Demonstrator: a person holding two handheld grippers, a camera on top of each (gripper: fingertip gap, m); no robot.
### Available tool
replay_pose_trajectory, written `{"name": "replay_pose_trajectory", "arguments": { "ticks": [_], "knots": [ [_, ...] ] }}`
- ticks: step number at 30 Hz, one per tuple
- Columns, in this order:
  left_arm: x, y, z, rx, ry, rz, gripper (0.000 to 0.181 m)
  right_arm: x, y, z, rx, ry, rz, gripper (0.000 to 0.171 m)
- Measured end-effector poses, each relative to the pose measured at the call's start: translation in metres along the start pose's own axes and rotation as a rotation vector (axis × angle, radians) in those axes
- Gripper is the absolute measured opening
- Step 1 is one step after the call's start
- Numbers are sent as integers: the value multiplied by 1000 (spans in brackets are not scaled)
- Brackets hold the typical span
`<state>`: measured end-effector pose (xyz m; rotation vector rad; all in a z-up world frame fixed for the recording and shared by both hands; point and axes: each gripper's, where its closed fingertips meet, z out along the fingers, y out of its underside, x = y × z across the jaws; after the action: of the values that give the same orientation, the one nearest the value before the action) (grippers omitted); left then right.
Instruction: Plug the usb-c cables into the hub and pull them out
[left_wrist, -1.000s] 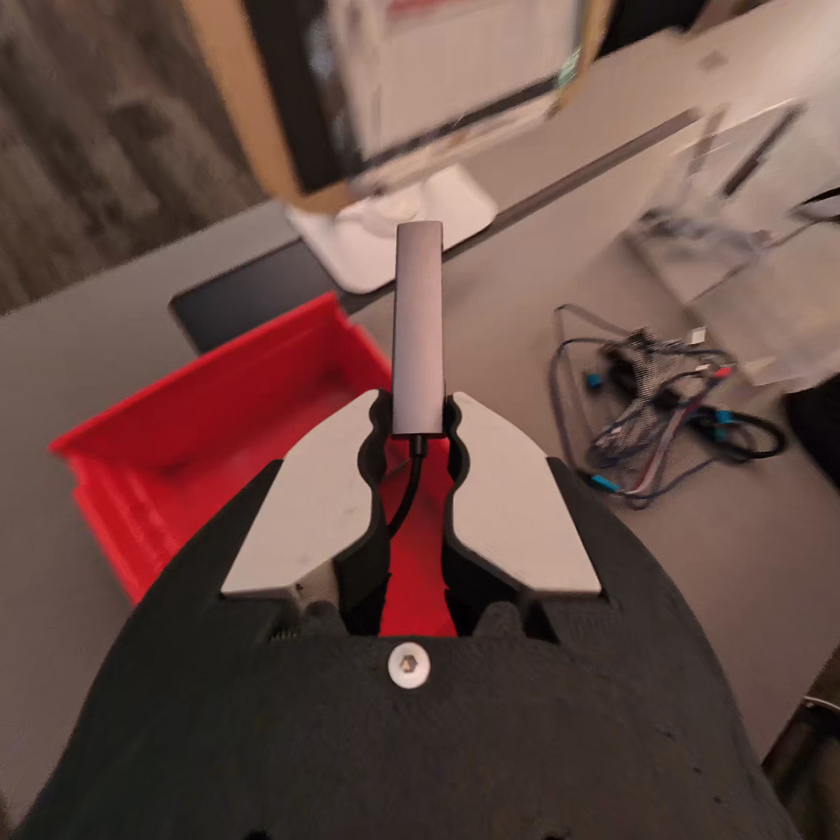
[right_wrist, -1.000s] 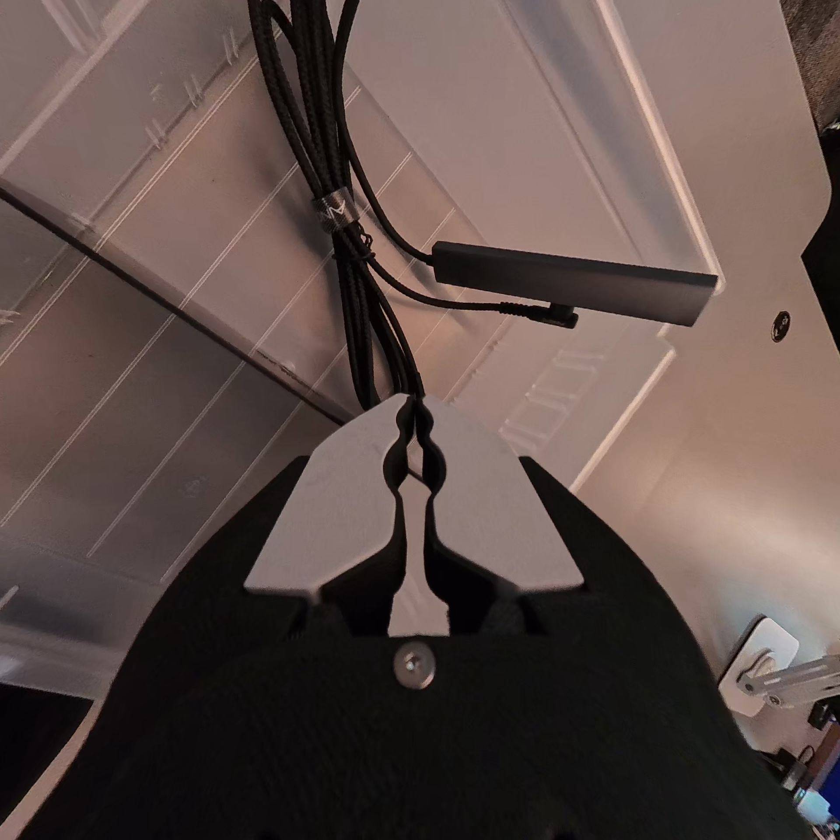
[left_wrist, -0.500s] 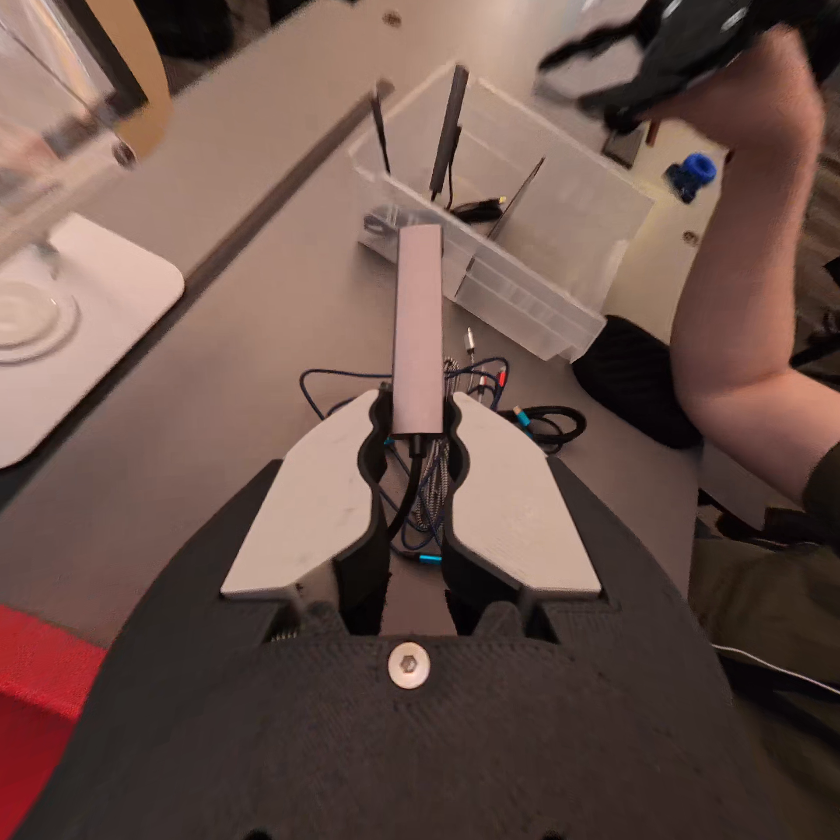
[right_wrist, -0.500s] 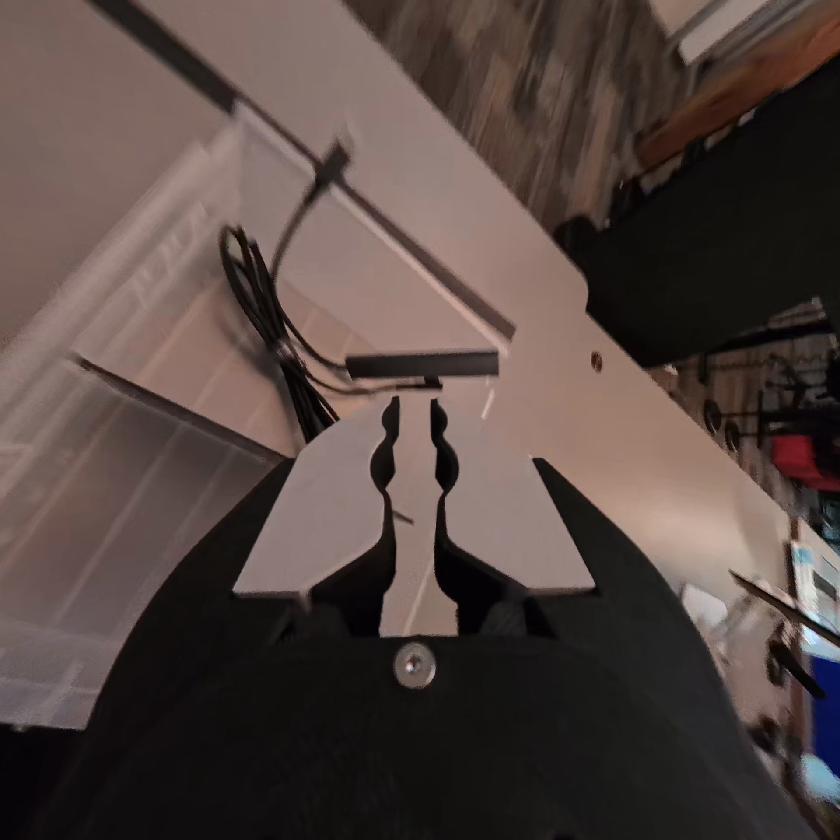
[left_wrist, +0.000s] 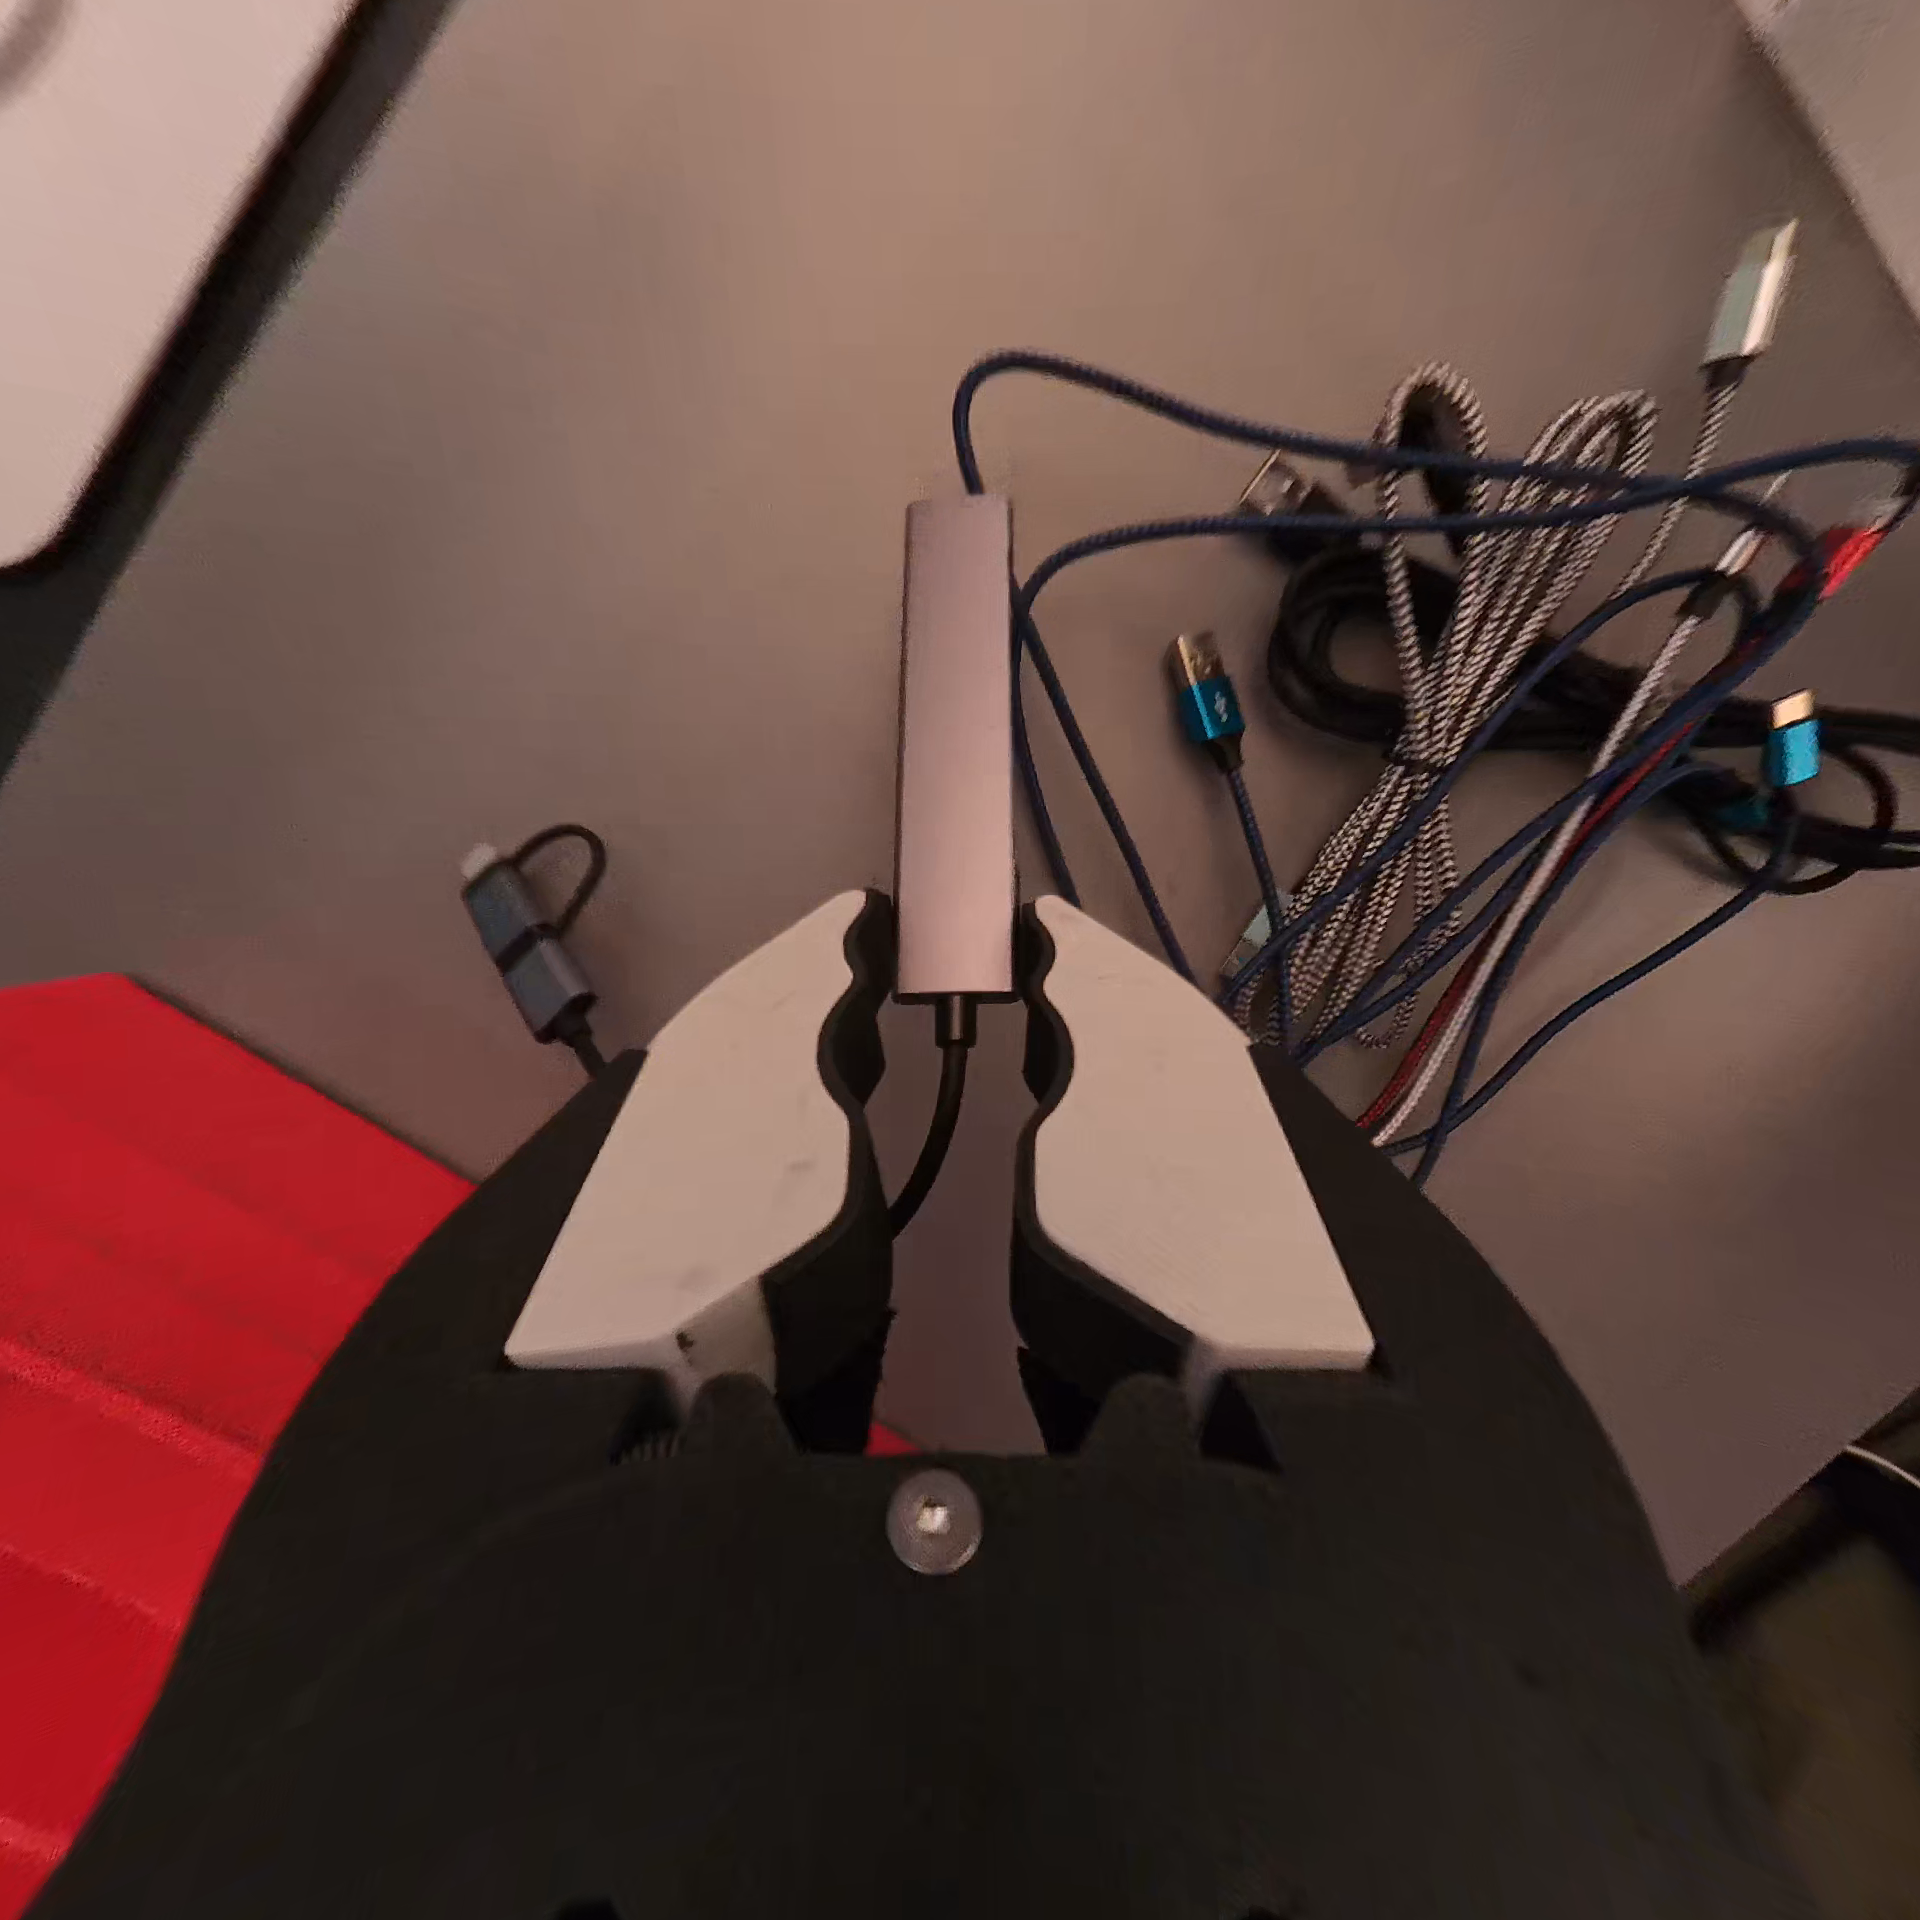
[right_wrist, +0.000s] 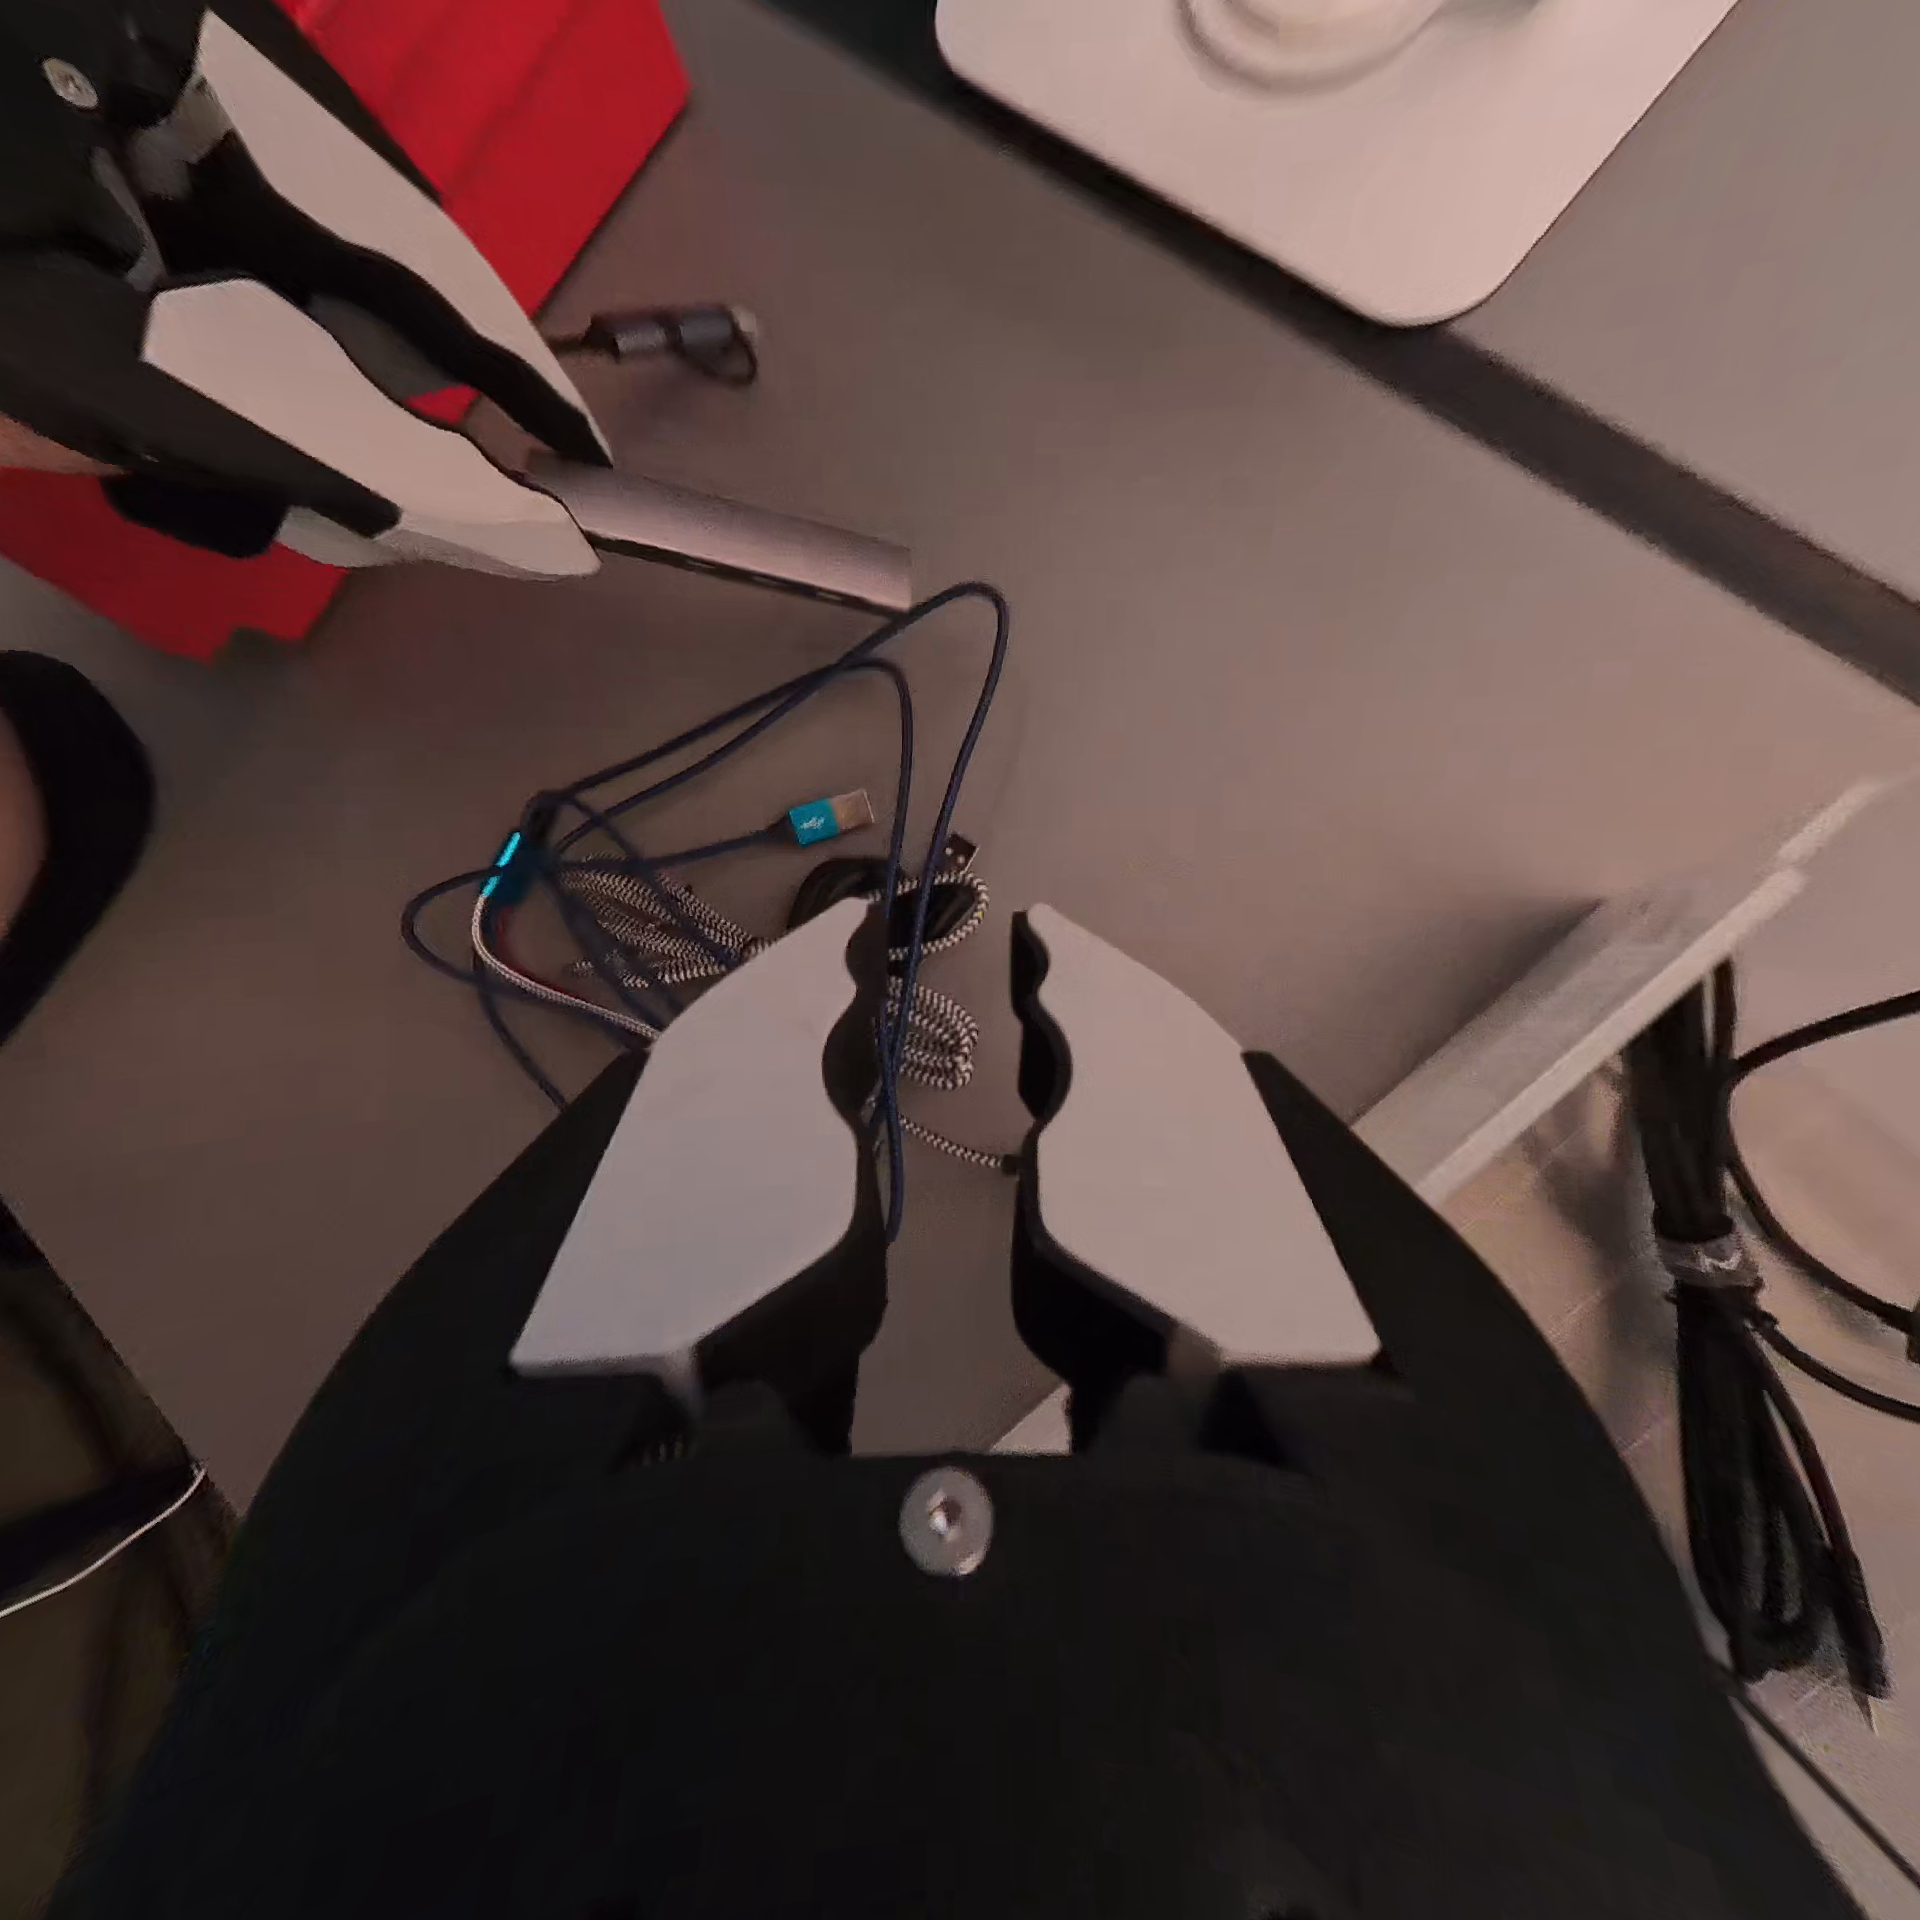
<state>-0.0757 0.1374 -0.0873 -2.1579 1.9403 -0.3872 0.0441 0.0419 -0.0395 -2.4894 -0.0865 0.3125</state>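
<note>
**Left tool grips the hub above a tangle of cables while the right tool hangs empty**

In the left wrist view, the left tool (left_wrist: 954, 920), with pale grey fingers on a black body, is clenched on the near end of a slim, grey metal usb hub (left_wrist: 954, 727). The hub points straight away from the camera, over a grey table (left_wrist: 623, 416). A short black lead (left_wrist: 935, 1122) runs from the hub's near end back between the fingers. At the lead's far end, a grey plug with a black loop (left_wrist: 525, 925) lies on the table to the left, beside a red plastic bin (left_wrist: 156, 1247).

To the right of the hub lies a loose tangle of braided usb cables (left_wrist: 1455, 727) in dark blue, black-and-white and red, some with bright blue connectors. One dark blue cable (left_wrist: 971, 416) curves up to the hub's far end; whether it is plugged in cannot be told.

In the right wrist view, the right tool (right_wrist: 940, 920) is released, fingers apart and holding nothing, hovering over the same cable tangle (right_wrist: 665, 914). The left tool (right_wrist: 582, 509) shows at upper left with the hub (right_wrist: 748, 530) jutting from it. A white flat stand base (right_wrist: 1299, 135) sits at the top, and a clear plastic bin (right_wrist: 1558, 1039) holding a bundled black cable (right_wrist: 1725, 1351) at the right.
</note>
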Motion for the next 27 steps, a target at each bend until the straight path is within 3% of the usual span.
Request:
{"name": "replay_pose_trajectory", "arguments": {
  "ticks": [4, 14, 21, 24, 27],
  "knots": [
    [-4, 21, 22, -154, -33, 4, 22, 12, 6, 0, -30, 71, -20, 23],
    [-14, 68, 53, -442, -83, 7, 22, 27, -7, -60, 139, 142, -30, 24],
    [-15, 71, 54, -445, -77, -70, 23, 36, -5, -79, 167, 176, -23, 24],
    [-17, 73, 52, -455, -85, -66, 45, 39, -3, -83, 163, 202, -34, 24],
    [-21, 70, 45, -436, -102, -57, 45, 38, -3, -90, 166, 224, -56, 24]
  ]
}}
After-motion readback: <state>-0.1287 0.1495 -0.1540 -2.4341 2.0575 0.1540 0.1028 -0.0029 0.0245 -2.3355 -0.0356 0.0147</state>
